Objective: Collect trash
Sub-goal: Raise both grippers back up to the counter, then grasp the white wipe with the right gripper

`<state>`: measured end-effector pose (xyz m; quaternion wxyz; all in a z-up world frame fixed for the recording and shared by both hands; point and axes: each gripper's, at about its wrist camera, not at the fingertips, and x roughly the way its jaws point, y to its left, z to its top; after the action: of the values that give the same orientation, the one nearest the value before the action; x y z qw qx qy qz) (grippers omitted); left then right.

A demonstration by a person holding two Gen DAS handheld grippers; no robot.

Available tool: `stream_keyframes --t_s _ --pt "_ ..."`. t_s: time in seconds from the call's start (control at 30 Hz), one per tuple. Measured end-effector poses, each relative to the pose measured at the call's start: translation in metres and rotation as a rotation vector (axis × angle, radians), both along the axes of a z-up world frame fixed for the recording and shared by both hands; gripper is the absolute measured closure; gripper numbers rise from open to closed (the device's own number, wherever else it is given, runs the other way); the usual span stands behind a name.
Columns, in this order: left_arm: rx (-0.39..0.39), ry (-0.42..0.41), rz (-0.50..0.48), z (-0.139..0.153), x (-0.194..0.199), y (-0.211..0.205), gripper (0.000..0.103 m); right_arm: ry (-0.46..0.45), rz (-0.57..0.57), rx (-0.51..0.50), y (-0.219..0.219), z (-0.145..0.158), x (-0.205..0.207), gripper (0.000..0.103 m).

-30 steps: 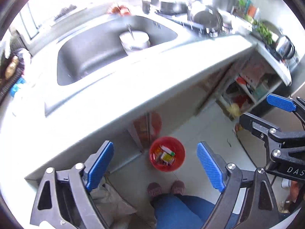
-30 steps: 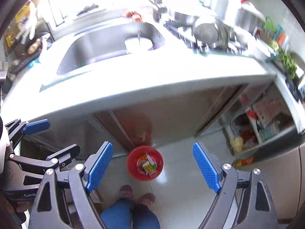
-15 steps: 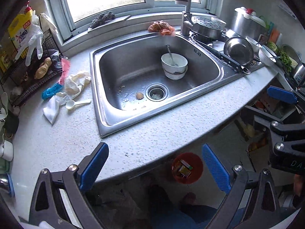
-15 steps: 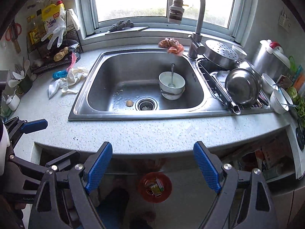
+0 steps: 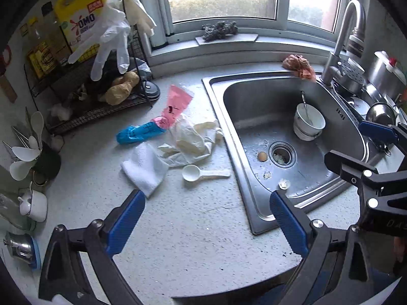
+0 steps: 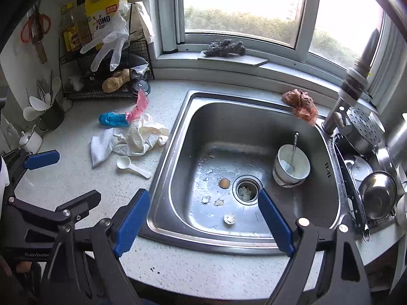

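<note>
On the counter left of the sink lie a pink and blue wrapper, crumpled cream gloves, a white cloth and a white plastic scoop. Eggshell bits lie in the sink near the drain. An orange rag sits on the sink's back rim. My left gripper is open and empty above the counter. My right gripper is open and empty above the sink's front.
Stacked white bowls with a spoon stand in the sink. A tap and a dish rack with pots are at the right. A wire rack with bottles and hanging gloves and a utensil cup stand at the left.
Both grippers rose from facing the red floor bin to above the counter, then moved in closer to the counter and sink. The bin has left view. Both stay open.
</note>
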<state>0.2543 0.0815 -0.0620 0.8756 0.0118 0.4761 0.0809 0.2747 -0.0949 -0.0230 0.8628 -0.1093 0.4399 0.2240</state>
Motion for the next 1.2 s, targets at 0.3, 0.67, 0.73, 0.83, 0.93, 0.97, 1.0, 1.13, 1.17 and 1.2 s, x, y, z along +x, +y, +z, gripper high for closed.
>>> stream_keyframes --t_s 0.3,0.67,0.73,0.83,0.93,0.97,1.0,1.13,1.17,1.2 --pt "-0.044 0.017 0.158 -0.010 0.011 0.100 0.005 0.037 0.167 -0.008 0.094 -0.007 0.033 0.017" --pt "-0.110 0.096 0.323 -0.047 0.010 0.191 0.004 0.130 0.333 -0.075 0.187 -0.040 0.053 0.017" --pt "-0.135 0.107 0.341 -0.055 0.009 0.203 0.004 0.143 0.363 -0.091 0.201 -0.046 0.055 0.017" --pt "-0.171 0.121 0.372 -0.068 0.006 0.221 0.004 0.175 0.415 -0.106 0.221 -0.056 0.057 0.017" --pt "-0.183 0.145 0.404 -0.080 0.003 0.236 0.004 0.203 0.460 -0.127 0.241 -0.065 0.058 0.017" --pt "-0.188 0.154 0.413 -0.084 0.003 0.240 0.004 0.215 0.476 -0.134 0.248 -0.069 0.059 0.017" --pt "-0.190 0.164 0.422 -0.088 0.003 0.245 0.004 0.225 0.487 -0.144 0.254 -0.073 0.060 0.017" --pt "-0.178 0.194 0.446 -0.100 0.003 0.259 0.004 0.273 0.526 -0.175 0.276 -0.091 0.063 0.017" --pt "-0.176 0.197 0.452 -0.102 0.003 0.263 0.004 0.286 0.533 -0.182 0.281 -0.095 0.064 0.017" --pt "-0.175 0.199 0.456 -0.103 0.003 0.266 0.004 0.294 0.538 -0.189 0.285 -0.099 0.065 0.017"
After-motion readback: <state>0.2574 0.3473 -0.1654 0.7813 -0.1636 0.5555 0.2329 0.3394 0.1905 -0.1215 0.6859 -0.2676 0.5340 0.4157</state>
